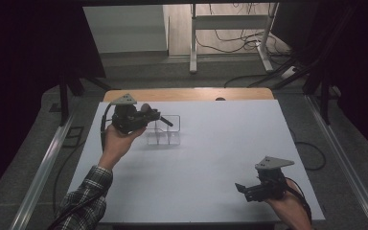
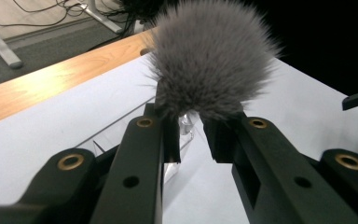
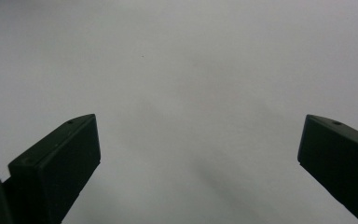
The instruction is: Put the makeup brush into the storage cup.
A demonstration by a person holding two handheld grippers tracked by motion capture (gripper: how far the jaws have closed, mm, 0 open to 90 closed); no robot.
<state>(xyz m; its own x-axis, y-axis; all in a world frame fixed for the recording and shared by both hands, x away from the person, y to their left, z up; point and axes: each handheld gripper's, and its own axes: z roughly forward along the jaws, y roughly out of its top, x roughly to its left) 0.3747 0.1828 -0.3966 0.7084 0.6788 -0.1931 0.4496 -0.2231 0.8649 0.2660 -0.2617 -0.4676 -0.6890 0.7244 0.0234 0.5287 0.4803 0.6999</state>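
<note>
Left gripper (image 2: 190, 135) narrowed onto a fluffy grey brush (image 2: 210, 58), held over the clear divided organizer (image 1: 165, 132) on the white table (image 1: 211, 153), right gripper (image 3: 198, 158) spread wide, nothing gripped, low above bare tabletop.

A lab: black curtains (image 1: 24, 62) (loose floor cables (image 1: 230, 40)).

No text, label, brand, number or sign can be read in any of the pictures.
</note>
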